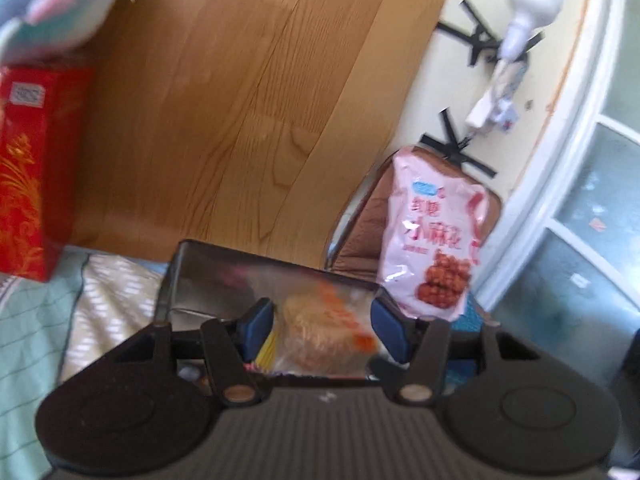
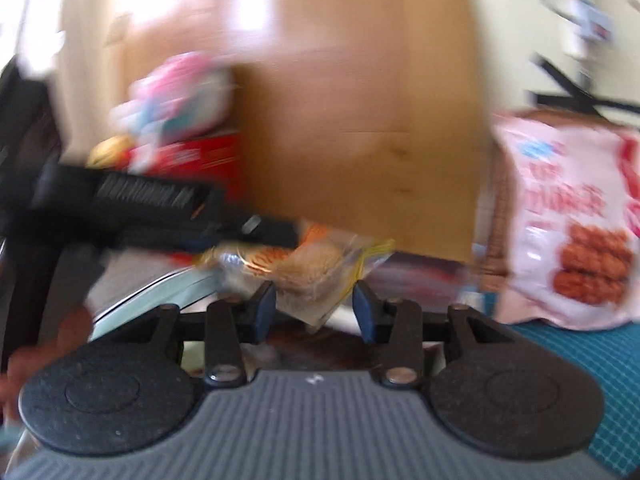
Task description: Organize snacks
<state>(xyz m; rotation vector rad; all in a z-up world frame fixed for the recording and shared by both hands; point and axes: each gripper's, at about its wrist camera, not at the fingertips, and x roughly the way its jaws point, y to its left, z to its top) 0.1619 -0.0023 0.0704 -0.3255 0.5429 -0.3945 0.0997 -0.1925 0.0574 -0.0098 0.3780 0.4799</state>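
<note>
A clear packet of round biscuits with orange print sits between the blue pads of my left gripper, which press on its two sides. In the right wrist view the same kind of packet hangs with its near corner between the pads of my right gripper; both pads touch it. My left gripper reaches in from the left as a blurred black arm onto the packet's far end. A pink snack bag stands upright to the right, apart from both grippers.
A dark metal tray lies just behind the packet on striped bedding. A red box stands at the left with a pink and teal bag on it. A wooden panel rises behind.
</note>
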